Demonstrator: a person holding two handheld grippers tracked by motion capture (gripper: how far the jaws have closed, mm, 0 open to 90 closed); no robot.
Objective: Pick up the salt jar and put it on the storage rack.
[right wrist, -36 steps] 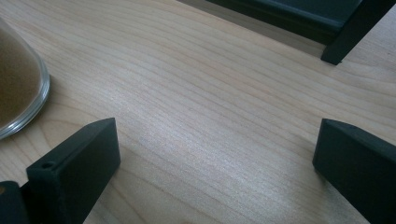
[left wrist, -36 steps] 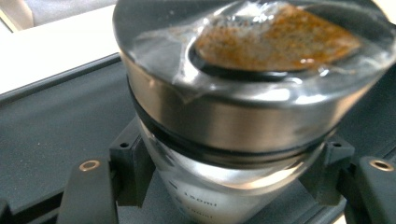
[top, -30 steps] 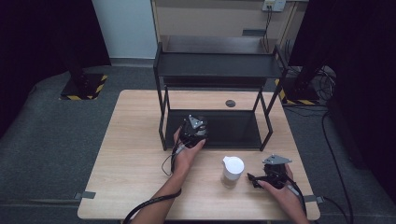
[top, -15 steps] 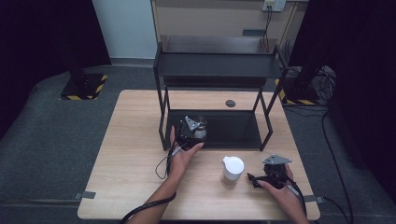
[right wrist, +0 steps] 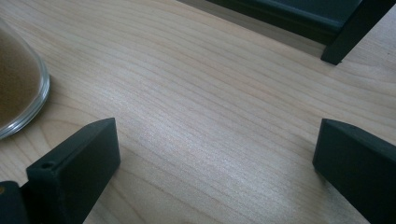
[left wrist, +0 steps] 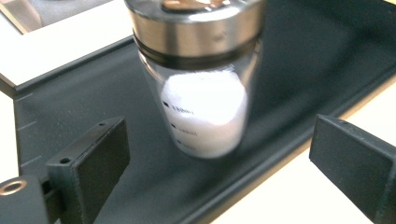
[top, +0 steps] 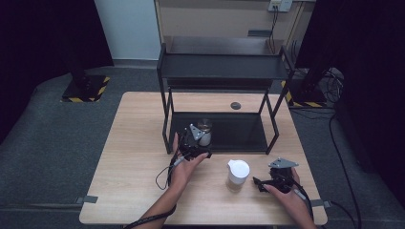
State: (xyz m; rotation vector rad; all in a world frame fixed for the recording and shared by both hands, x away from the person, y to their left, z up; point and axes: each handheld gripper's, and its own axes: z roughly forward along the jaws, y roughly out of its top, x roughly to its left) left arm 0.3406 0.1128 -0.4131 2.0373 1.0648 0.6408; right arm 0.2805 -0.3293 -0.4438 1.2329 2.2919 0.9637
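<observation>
Here, two spread hand-held grippers, left (top: 199, 141) and right (top: 264, 183), flank two jars: shelf jar (top: 204, 132), table jar (top: 238, 174).

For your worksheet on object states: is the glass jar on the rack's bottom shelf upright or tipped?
Upright: the glass jar stands on the black shelf, metal lid on top, between the open left gripper.

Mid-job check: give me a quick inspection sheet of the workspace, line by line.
Surface: wooden table, bare wood around the work.
Job's things: glass jar with metal lid and white powder, standing on the bottom tray of the black shelf rack.
Clutter: white-lidded jar of brown powder on the table; small dark disc behind the rack.
Grippers: left gripper open, jaws apart from the jar; right gripper open, beside the white-lidded jar.
Cables: one trails from each gripper.
Surroundings: grey carpet, dark curtains.
</observation>
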